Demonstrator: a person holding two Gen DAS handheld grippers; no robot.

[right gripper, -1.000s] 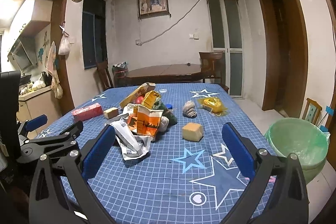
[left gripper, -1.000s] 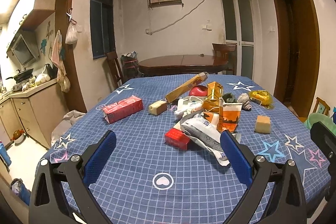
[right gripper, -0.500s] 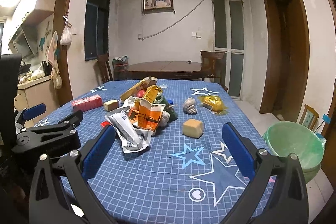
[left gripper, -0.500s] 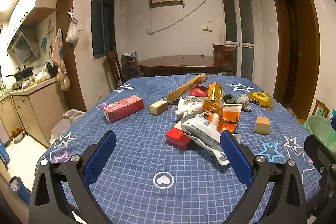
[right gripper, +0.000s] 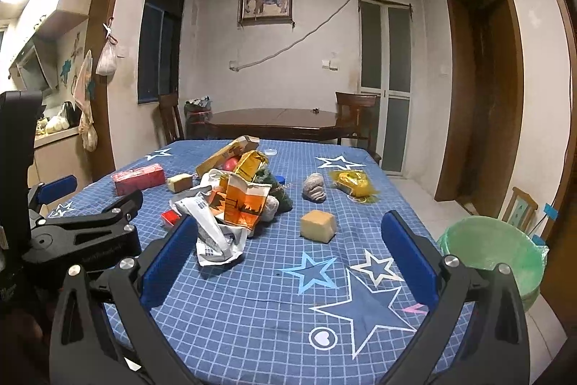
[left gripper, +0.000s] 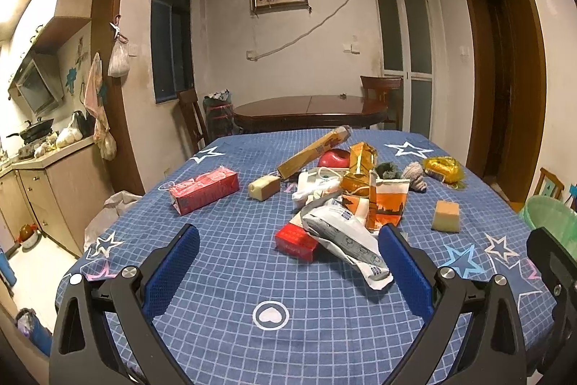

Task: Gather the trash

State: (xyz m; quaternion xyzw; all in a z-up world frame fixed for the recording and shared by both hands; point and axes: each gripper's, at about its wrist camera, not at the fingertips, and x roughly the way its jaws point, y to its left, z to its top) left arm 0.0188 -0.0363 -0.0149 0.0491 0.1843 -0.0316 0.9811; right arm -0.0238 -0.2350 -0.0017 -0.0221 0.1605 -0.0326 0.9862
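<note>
Both claws are held spread and empty: left claw (left gripper: 288, 269), right claw (right gripper: 288, 255). Trash is heaped mid-tabletop (left gripper: 230, 276): white wrapper (left gripper: 346, 244), orange carton (left gripper: 386, 204), small red box (left gripper: 295, 242). The green-lined bin (right gripper: 494, 251) stands off the right edge. The wrapper is judged light, limp and slippery, best pinched at a crumpled fold. The cartons look stiff but crushable and are best taken across the flat faces.
</note>
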